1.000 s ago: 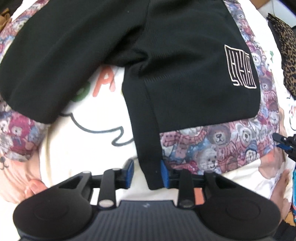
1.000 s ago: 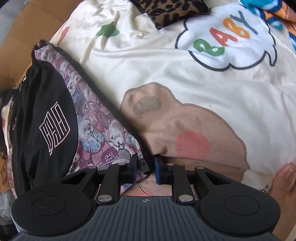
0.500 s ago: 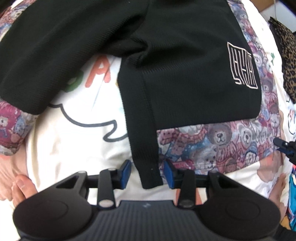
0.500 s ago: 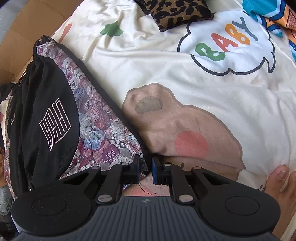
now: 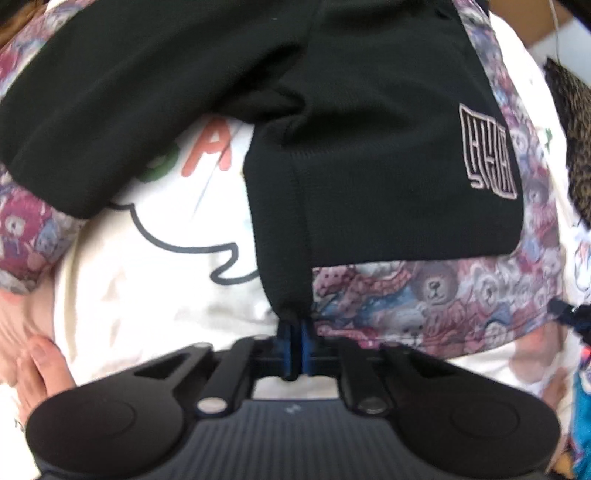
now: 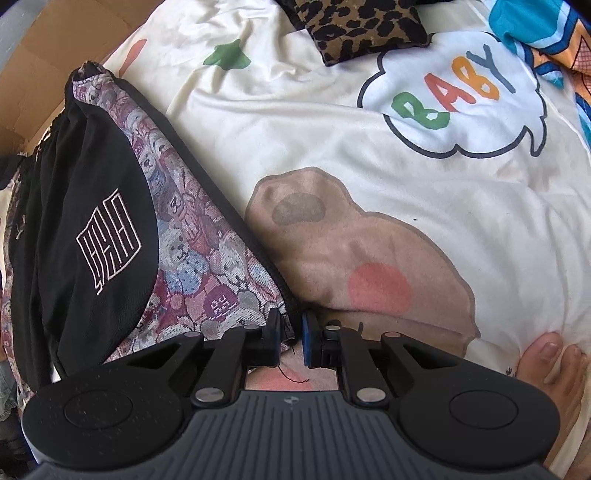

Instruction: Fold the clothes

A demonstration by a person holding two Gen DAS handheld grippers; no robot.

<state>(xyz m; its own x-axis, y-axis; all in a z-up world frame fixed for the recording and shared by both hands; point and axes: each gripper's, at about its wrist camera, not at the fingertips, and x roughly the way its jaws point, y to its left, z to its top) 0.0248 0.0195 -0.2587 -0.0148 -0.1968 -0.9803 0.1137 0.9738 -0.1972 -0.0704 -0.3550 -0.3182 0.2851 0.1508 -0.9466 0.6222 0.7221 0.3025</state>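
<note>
Cream bedsheet spread wide and wrinkled, printed with a white cloud reading "BABY" in coloured letters far right, a green shape far centre, and a tan bear face with a pink cheek in the middle. Brown cardboard along the far left edge. Leopard-print cloth at the far centre. Bright blue and orange fabric in the far right corner. Soft daylight throughout.

shorts: matt black knit cloth, woven bear-pattern panels, stitched outline logo
bedsheet: soft cream printed cloth, creased
leopard cloth: matt printed fabric
left gripper: matt black plastic, ribbed body, metal pivot pins
cardboard: plain brown, matt
</note>
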